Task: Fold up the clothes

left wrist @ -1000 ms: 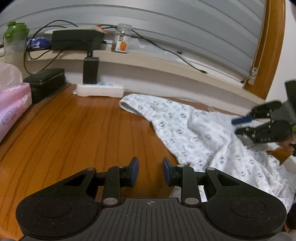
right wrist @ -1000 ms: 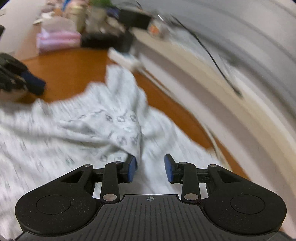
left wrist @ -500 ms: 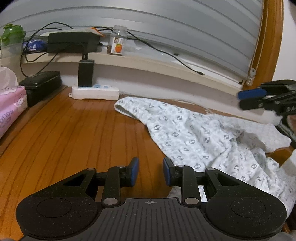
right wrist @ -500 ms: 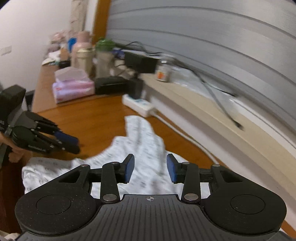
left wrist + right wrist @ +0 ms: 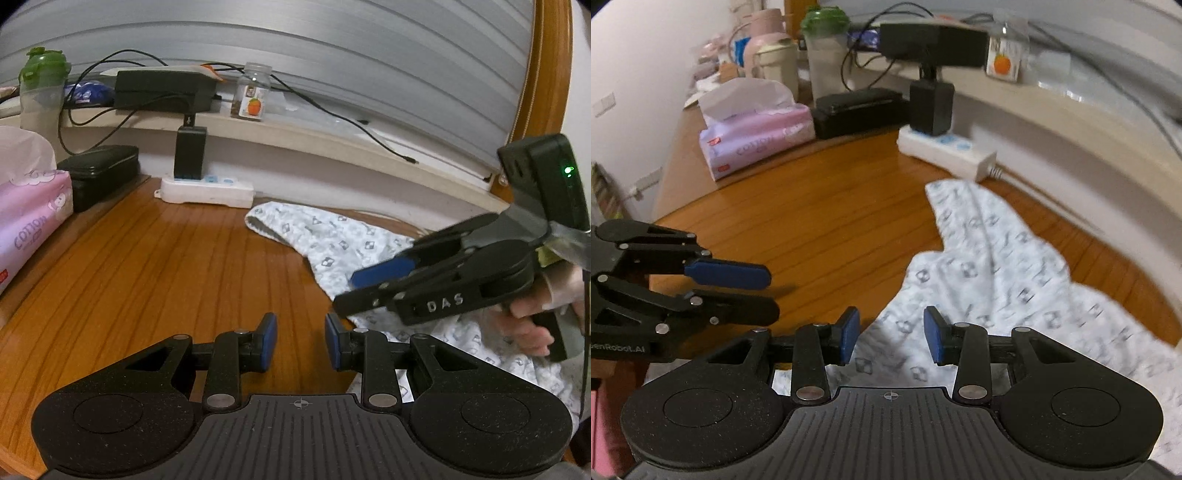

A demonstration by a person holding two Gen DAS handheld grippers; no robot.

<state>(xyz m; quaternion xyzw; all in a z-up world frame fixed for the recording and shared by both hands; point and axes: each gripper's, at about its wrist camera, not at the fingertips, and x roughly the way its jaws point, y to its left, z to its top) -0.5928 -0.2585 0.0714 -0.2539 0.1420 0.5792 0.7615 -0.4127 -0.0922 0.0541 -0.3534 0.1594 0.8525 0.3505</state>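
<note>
On the wooden table (image 5: 155, 280) we see a white garment with a grey printed pattern (image 5: 332, 240), which lies crumpled on the right side and reaches with one narrow end towards the white power strip (image 5: 207, 190) at the wall. Our left gripper (image 5: 300, 345) is over the bare wood just beside the edge of the cloth; its blue pads stand apart and hold nothing. Our right gripper (image 5: 891, 339) is above the garment (image 5: 997, 266), its jaws also apart and empty, with the cloth visible between them. In the left wrist view the right gripper (image 5: 354, 291) comes in from the right side, a hand (image 5: 535, 317) around its handle, and it is over the cloth. In the right wrist view the left gripper (image 5: 768, 291) is at the left, over the wood, near the garment's edge. A pink tissue pack (image 5: 26, 225) and a black case (image 5: 99, 175) stand at the left part of the table. The right wrist view is a little blurred.
</note>
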